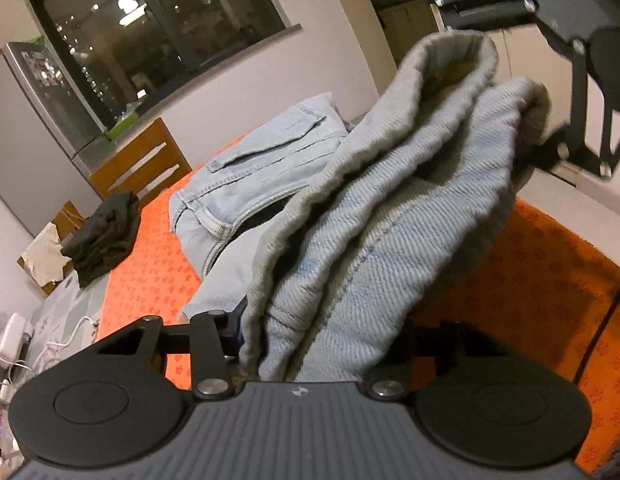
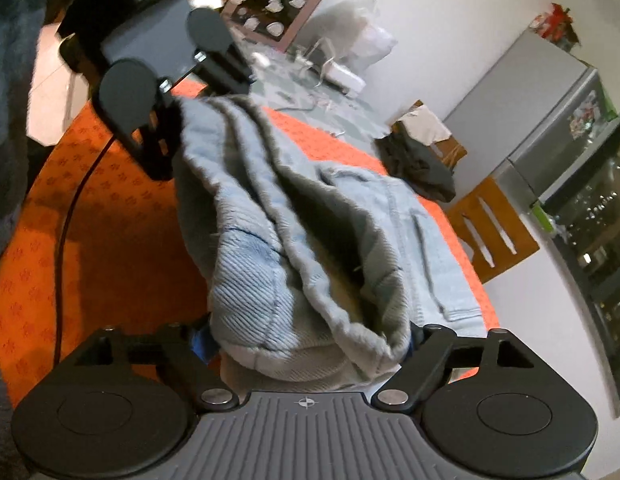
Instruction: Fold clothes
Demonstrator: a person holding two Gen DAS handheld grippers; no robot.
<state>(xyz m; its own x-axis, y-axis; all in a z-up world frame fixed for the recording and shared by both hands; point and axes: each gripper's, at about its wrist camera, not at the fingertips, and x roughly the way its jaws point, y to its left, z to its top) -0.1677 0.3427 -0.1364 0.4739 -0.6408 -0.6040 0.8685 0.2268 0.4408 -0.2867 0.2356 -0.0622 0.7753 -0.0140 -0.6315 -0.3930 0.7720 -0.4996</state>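
Observation:
A light blue denim garment (image 1: 370, 220) (image 2: 269, 220) lies partly on the orange tablecloth (image 1: 530, 280) (image 2: 109, 220), one bunched, folded edge lifted and stretched between both grippers. My left gripper (image 1: 322, 332) is shut on one end of this edge, its fingers mostly buried in the cloth; the right wrist view shows it (image 2: 169, 140) at upper left with denim hanging from it. My right gripper (image 2: 305, 340) has its jaws spread wide, the other end of the bunch lying loosely between them. The left wrist view shows it (image 1: 550, 140) at the top right.
A crumpled black garment (image 1: 105, 232) (image 2: 422, 168) sits at the far table edge by a wooden chair (image 1: 145, 160) (image 2: 494, 232). A black cable (image 2: 69, 220) crosses the cloth. A fridge (image 1: 41, 92) and a dark window stand behind.

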